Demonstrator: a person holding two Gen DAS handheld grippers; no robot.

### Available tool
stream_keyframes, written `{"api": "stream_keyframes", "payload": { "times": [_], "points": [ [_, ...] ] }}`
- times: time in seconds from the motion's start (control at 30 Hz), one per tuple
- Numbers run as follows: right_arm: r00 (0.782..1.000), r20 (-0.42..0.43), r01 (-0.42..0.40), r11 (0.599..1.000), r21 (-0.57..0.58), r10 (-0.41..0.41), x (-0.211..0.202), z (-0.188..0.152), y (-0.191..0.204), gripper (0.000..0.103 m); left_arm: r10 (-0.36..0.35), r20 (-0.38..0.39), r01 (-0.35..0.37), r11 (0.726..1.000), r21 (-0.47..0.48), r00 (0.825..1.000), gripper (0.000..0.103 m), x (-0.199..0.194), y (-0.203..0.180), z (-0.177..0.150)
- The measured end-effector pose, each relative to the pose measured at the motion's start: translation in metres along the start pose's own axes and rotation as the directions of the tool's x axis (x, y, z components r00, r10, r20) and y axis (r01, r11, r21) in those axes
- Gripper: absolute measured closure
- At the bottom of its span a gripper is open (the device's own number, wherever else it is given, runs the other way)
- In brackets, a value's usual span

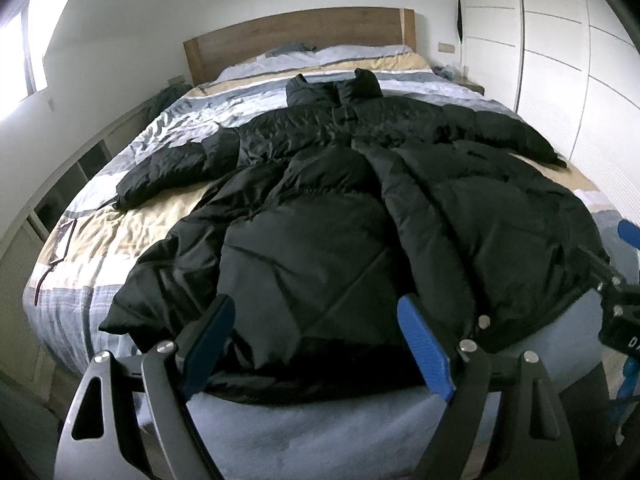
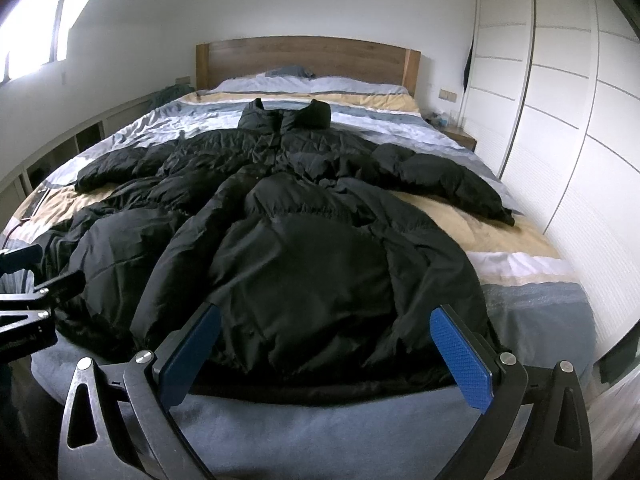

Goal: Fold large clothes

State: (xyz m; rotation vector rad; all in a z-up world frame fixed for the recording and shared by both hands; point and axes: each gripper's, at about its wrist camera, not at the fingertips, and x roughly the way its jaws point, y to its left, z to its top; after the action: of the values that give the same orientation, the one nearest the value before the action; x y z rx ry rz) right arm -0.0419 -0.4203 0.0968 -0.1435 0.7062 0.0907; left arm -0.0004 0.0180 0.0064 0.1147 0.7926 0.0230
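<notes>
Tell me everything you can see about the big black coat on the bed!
The black puffer coat looks shiny, quilted and puffy. It lies spread out flat on the striped bedspread, collar toward the wooden headboard, hem at the near edge. Both sleeves stick out sideways. It is crumpled with many folds. Nothing grips it: the left gripper and right gripper are open by the hem.

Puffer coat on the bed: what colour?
Black puffer coat, clearest in the right wrist view.
</notes>
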Motion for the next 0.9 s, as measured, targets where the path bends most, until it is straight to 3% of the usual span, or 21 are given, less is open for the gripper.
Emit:
{"api": "stream_keyframes", "payload": {
  "times": [0.3, 0.43, 0.67, 0.9],
  "points": [
    [0.996, 0.084, 0.021, 0.999, 0.041, -0.024, -0.023, 0.041, -0.024, 0.000, 0.004, 0.055, -0.003, 1.000, -0.021, 0.998, 0.020, -0.025, 0.029, 0.037],
    [0.990, 0.134, 0.028, 0.996, 0.084, -0.040, -0.030, 0.074, -0.049, 0.000, 0.004, 0.077, 0.001, 0.998, -0.065, 0.997, 0.020, -0.032, 0.060, 0.075],
    [0.986, 0.156, 0.026, 0.982, 0.187, -0.055, -0.010, 0.144, -0.102, 0.000, 0.109, 0.125, -0.095, 0.989, -0.109, 0.986, 0.020, -0.031, 0.109, 0.162],
    [0.985, 0.143, 0.052, 0.955, 0.293, -0.098, 0.050, 0.205, -0.159, 0.000, 0.214, 0.160, -0.182, 0.964, -0.194, 0.964, 0.020, 0.002, 0.148, 0.243]
  ]
}}
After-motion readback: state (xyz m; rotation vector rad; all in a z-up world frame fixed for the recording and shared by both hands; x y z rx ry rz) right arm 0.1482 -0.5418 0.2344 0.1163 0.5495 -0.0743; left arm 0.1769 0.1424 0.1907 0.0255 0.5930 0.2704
